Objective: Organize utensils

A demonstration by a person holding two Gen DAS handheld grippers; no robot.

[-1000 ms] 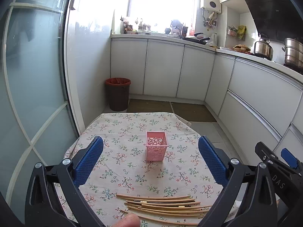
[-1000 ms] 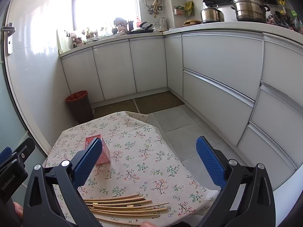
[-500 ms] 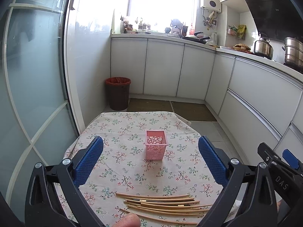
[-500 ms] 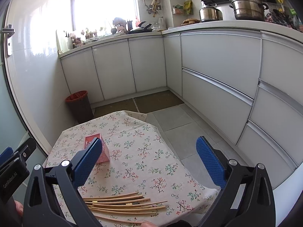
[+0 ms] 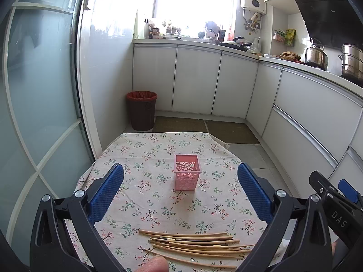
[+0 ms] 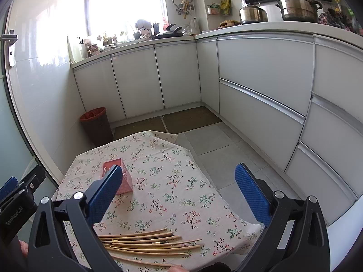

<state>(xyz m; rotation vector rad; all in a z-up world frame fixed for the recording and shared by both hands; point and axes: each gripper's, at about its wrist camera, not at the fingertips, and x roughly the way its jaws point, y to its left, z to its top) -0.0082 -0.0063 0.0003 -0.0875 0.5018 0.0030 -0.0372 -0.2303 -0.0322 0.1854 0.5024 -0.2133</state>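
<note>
Several wooden chopsticks (image 5: 195,246) lie in a loose bundle near the front edge of a small table with a floral cloth (image 5: 158,154). The chopsticks (image 6: 147,243) also show in the right wrist view. A pink perforated holder (image 5: 186,175) stands upright mid-table, empty as far as I can see; in the right view the holder (image 6: 127,181) is partly behind a blue finger pad. My left gripper (image 5: 180,190) hangs open above the table, nothing between its pads. My right gripper (image 6: 179,195) is open too, held over the table's right side.
A brown bin (image 5: 141,110) with a red liner stands on the floor beyond the table by a glass door (image 5: 40,95). White cabinets (image 6: 261,86) run along the back and right. Pots (image 6: 295,4) sit on the counter. A fingertip (image 5: 154,264) shows at the bottom edge.
Both grippers stay open and almost still; the right view has shifted slightly, with the chopsticks sitting a little lower in it. Nothing on the table has moved.
</note>
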